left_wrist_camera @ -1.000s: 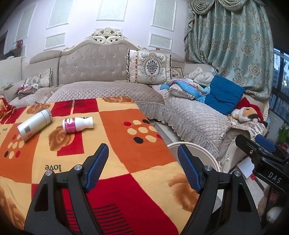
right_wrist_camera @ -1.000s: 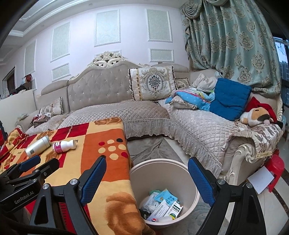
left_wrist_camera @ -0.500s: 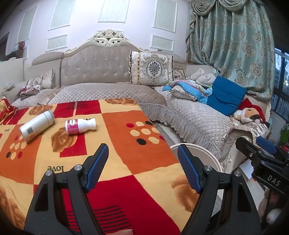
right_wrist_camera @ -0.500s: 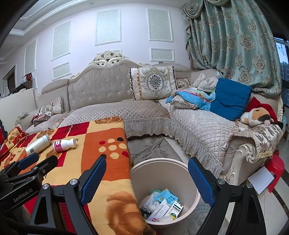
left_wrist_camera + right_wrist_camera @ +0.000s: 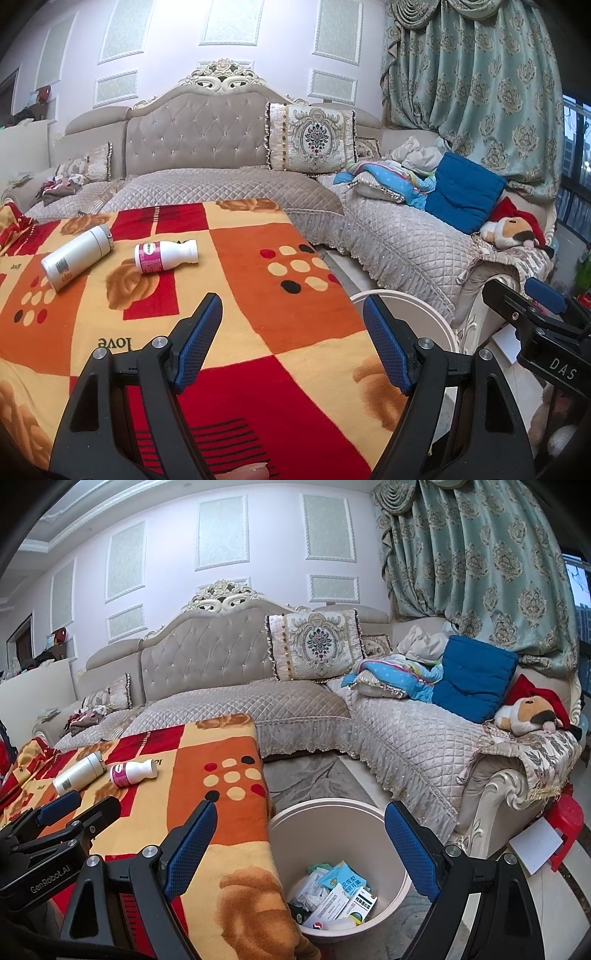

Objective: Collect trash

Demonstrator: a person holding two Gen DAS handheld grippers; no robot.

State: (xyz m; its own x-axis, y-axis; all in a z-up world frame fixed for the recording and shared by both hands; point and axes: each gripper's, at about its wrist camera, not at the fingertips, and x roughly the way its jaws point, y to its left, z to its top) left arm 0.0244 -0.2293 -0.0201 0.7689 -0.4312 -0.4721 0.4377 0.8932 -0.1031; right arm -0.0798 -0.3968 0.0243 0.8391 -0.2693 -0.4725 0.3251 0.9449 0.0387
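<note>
"love" upside down on blanket, "DAS" on right hand-held gripper, "GenRobot.AI" on left hand-held gripper

In the left wrist view only the far rim of the bin is seen, at four o'clock; the rest is hidden behind the blanket and a finger. The print on the bottle and flask, at ten o'clock, cannot be read. The packets in the bin are partly covered by one another.
</note>
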